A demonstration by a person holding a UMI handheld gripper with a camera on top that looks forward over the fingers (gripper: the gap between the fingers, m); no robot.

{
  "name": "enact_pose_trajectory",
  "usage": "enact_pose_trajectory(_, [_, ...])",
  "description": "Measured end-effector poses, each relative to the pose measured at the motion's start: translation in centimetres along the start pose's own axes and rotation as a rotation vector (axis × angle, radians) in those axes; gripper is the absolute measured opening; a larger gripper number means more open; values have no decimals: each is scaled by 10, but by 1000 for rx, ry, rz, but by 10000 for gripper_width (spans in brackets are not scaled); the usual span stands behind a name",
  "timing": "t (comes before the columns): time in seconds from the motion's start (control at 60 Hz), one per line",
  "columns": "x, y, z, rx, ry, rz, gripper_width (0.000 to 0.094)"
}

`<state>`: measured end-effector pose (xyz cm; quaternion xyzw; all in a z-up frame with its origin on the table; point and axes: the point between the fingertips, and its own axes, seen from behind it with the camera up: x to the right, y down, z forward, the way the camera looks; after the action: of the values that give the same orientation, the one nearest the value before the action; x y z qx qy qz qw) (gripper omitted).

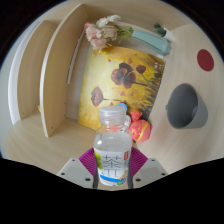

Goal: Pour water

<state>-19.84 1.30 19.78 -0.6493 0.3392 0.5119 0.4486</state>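
Gripper clamps capped water bottle, held upright over the wooden tabletop. Grey cup stands off toward the right edge. Pour not begun; carry and tilt remain.

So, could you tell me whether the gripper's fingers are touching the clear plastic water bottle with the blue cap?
Touching: the gripper view shows both pink pads of the gripper pressed against the clear plastic water bottle.
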Motion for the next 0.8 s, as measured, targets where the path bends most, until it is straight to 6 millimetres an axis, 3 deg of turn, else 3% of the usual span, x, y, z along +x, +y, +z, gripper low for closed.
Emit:
enact_pose_trajectory(0.233, [12, -51, -4, 127, -72, 563, 402])
enact_pose_trajectory(0.417, [23, -71, -6, 192, -85, 856, 400])
enact_pose_trajectory(0.617, [26, -77, -5, 217, -82, 990, 421])
enact_pose_trajectory(0.717, [25, -74, -3, 195, -68, 975, 422])
enact_pose_trajectory(0.8, [18, -71, 1, 171, -56, 866, 421])
